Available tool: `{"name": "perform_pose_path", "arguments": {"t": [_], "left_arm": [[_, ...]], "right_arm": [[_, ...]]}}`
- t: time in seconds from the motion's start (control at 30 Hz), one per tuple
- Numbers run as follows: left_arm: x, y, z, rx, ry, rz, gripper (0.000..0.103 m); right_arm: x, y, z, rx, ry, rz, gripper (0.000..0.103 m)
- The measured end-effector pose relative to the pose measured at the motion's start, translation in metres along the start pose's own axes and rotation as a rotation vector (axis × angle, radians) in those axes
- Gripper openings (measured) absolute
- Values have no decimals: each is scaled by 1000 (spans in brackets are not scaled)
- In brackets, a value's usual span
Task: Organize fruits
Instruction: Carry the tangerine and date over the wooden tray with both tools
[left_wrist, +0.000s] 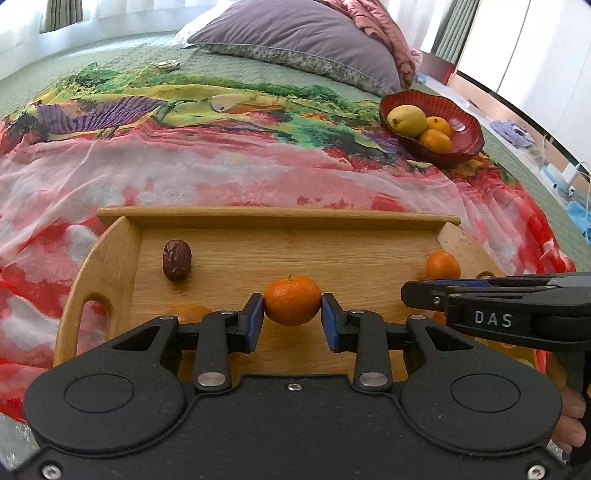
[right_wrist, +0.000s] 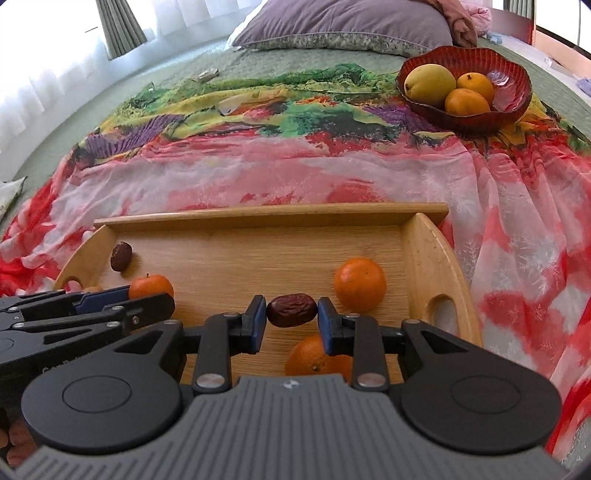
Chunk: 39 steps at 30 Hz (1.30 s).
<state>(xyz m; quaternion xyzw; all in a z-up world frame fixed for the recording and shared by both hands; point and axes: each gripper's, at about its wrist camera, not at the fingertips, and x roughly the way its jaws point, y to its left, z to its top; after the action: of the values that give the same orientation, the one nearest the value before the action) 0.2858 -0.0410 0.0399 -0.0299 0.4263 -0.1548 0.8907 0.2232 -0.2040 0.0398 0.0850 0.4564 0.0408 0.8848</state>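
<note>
My left gripper (left_wrist: 292, 314) is shut on a tangerine (left_wrist: 292, 301) just above the wooden tray (left_wrist: 288, 221). My right gripper (right_wrist: 291, 314) is shut on a dark red date (right_wrist: 291, 310) over the same tray (right_wrist: 424, 258). Another date (left_wrist: 177, 259) lies at the tray's far left; it also shows in the right wrist view (right_wrist: 121, 256). Loose tangerines lie on the tray: one (right_wrist: 360, 283) at the right, one (right_wrist: 314, 358) under my right gripper. A red bowl (right_wrist: 513, 96) at the far right holds a yellow pear (right_wrist: 430, 85) and two orange fruits.
The tray and bowl (left_wrist: 469, 144) sit on a colourful scarf (left_wrist: 184, 166) spread over a green bedspread. A purple pillow (left_wrist: 306, 33) lies at the head of the bed. The bed's right edge drops off to a cluttered floor.
</note>
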Motion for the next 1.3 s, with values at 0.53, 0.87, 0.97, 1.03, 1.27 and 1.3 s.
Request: {"name": "perform_pose_path", "arguments": {"t": [0.53,0.87,0.97,1.03,1.27,1.3], "left_arm": [[5,-6,-2,35,-8,10,32],[6,-8,0,39,-10,18,32],[5,-7,0,37,-9,18,32],[4,-6,0,36,-7,17,33],[-7,-3,-1,35,-35,22,49],[-10,-3,-2,35,-36,19,50]], "right_arm": [[10,7,1,-51,27,-39,35],[13,11,1,-70,32,-44,35],[12,10,0,-69,27,-37,37],[11,10,-1,-70,21,-31,41],[4,14,-6,-79,0,-8,46],[2,16,-6,-90,-3,-11,46]]}}
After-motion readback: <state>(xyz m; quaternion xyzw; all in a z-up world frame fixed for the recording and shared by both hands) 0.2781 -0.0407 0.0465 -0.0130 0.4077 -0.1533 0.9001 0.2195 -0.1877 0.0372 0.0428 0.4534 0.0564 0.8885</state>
